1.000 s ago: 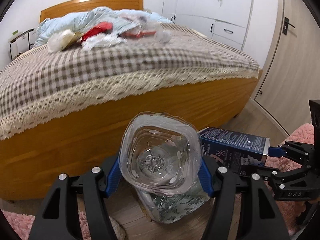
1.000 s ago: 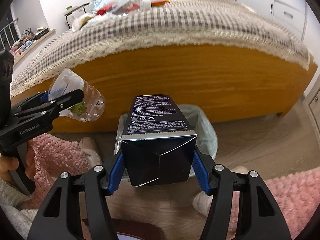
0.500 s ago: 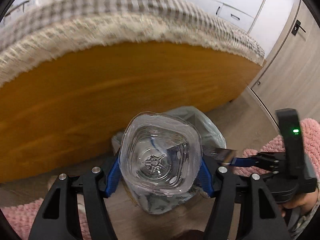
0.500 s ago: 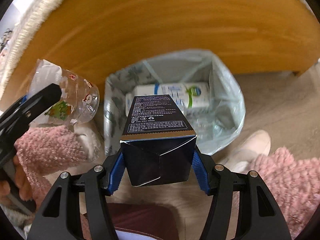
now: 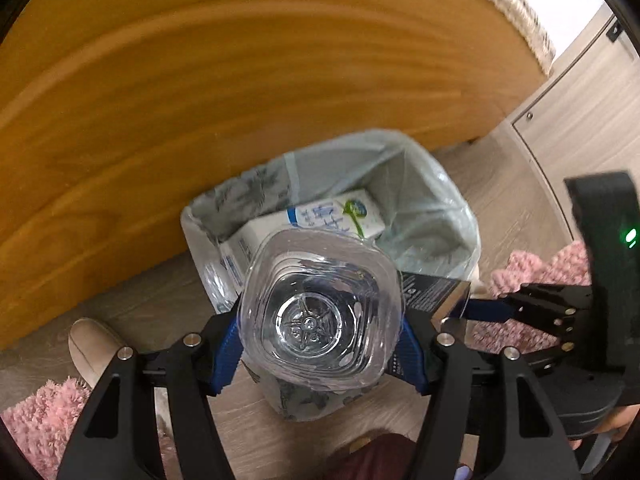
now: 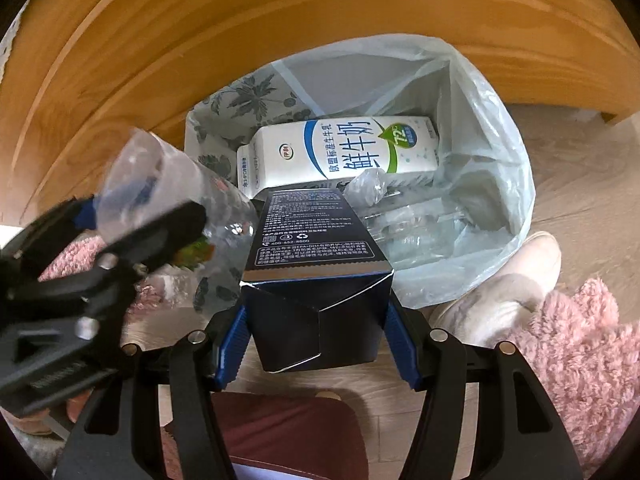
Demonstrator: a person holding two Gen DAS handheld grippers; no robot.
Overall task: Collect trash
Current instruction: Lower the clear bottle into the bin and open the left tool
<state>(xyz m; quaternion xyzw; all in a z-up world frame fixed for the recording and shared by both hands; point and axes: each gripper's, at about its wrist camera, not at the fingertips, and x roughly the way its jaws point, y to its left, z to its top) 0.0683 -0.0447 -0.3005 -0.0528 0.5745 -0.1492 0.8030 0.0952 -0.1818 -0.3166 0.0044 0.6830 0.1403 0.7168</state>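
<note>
My left gripper is shut on a clear plastic bottle, base toward the camera, held just above the near rim of the trash bin. My right gripper is shut on a dark blue carton, also over the bin's near edge. The bin has a pale bag liner and holds a white milk carton and clear plastic wrapping. In the right wrist view the left gripper and its bottle sit at the left. The right gripper with the blue carton shows at the right of the left wrist view.
The wooden bed frame rises right behind the bin. Pink fluffy slippers and a pale shoe are on the wood floor beside it. A dark red garment lies at the bottom edge. A cupboard door stands at the right.
Both grippers have dropped and tipped downward, from facing the bed to hanging over the bin. The bed top has left view; the bin's contents now show. Both grips are unchanged.
</note>
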